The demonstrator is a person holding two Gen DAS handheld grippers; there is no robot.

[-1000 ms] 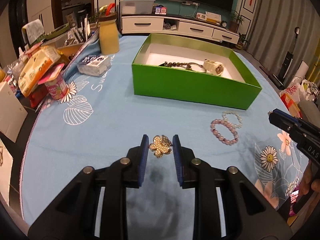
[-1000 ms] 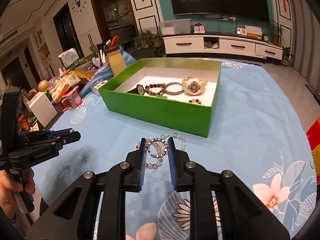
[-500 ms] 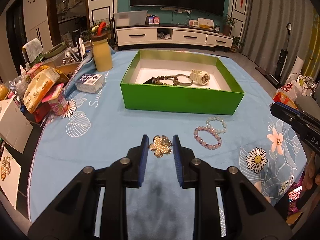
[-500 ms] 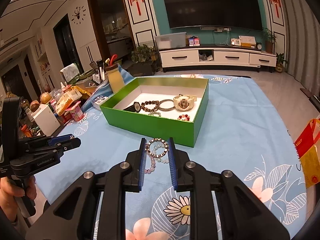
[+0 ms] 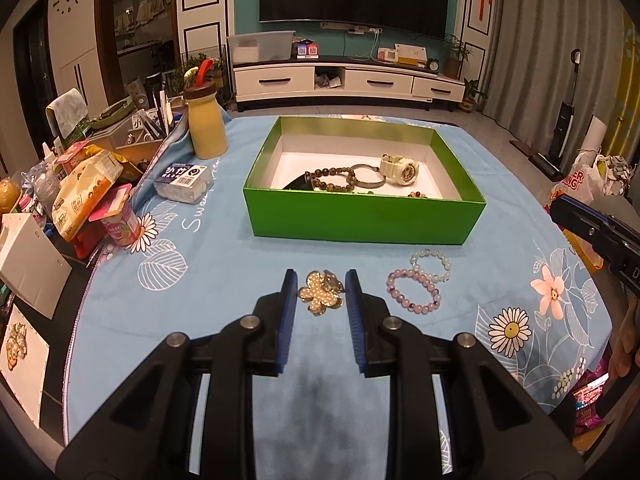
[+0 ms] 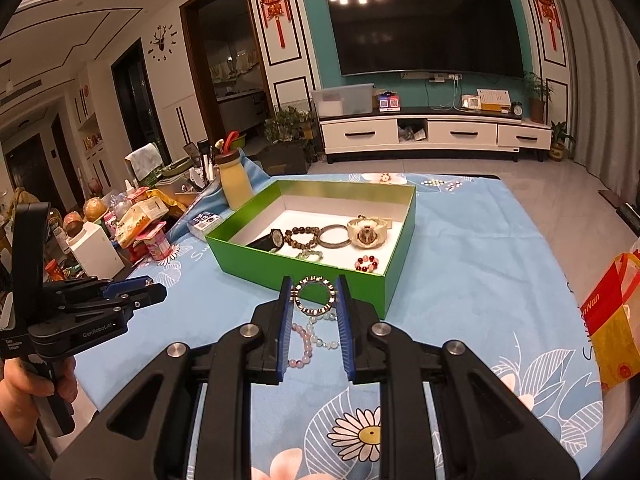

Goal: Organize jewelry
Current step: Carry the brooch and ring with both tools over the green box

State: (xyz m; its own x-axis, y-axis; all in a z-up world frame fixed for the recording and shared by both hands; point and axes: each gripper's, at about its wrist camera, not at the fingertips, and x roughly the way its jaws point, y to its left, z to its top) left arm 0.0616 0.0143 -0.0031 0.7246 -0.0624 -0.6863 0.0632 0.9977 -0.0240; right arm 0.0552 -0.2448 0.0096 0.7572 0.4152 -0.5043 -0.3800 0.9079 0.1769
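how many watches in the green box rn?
2: a white watch toward the box's right side, a black watch at the left near the front wall. Others may be hidden.

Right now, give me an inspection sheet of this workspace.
Surface: blue floral tablecloth.
Job's things: green box holds watches and bracelets; pink bead bracelet and pale bead bracelet lie in front of it.
Clutter: yellow bottle, snack packs, white carton at left.
Grippers: left gripper holds flower brooch; right gripper holds ring bracelet.
Cables: wires under the TV.
Surroundings: TV, white cabinet.
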